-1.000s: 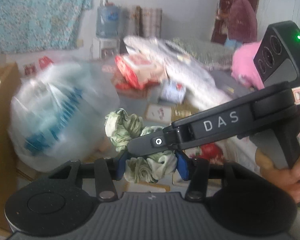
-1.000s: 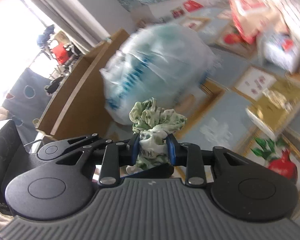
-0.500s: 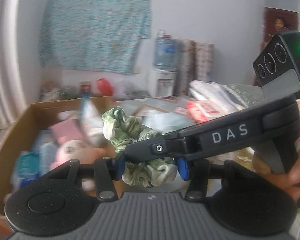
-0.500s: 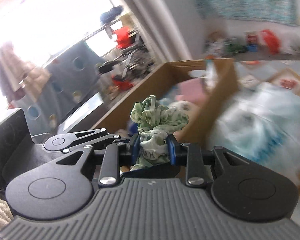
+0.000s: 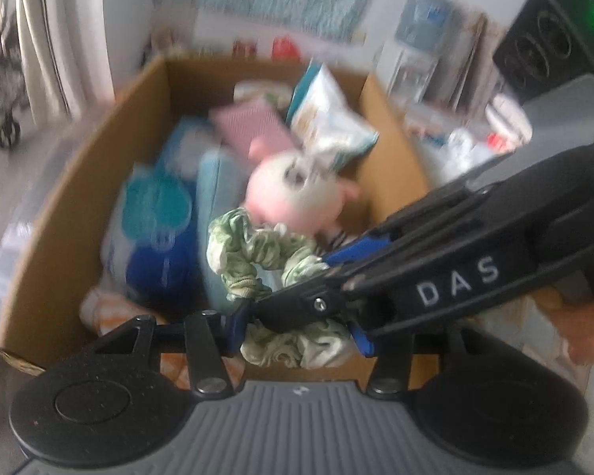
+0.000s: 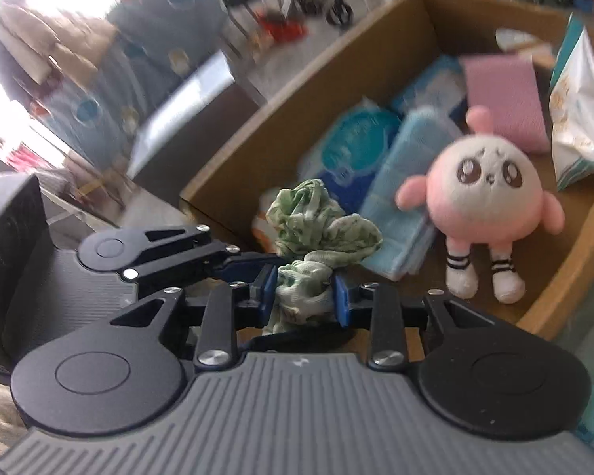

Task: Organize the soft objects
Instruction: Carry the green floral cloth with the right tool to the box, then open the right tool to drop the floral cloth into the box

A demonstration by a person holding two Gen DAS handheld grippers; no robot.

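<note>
Green floral scrunchie (image 6: 316,237) | both my claws, left (image 5: 299,330) and right (image 6: 304,297), grasping it, jaws just easing apart | over cardboard box (image 6: 281,118) | pink plush (image 6: 483,198) inside

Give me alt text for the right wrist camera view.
The right gripper holds a green floral scrunchie over an open cardboard box, its jaws having just been opening. Inside lie a pink round plush toy, blue packets and a pink pad.

Motion blur smears the packets in the cardboard box (image 5: 146,91), so their print is unreadable. The right gripper (image 5: 328,273) hides part of the green scrunchie (image 5: 253,253), and the box's near wall is hidden
</note>
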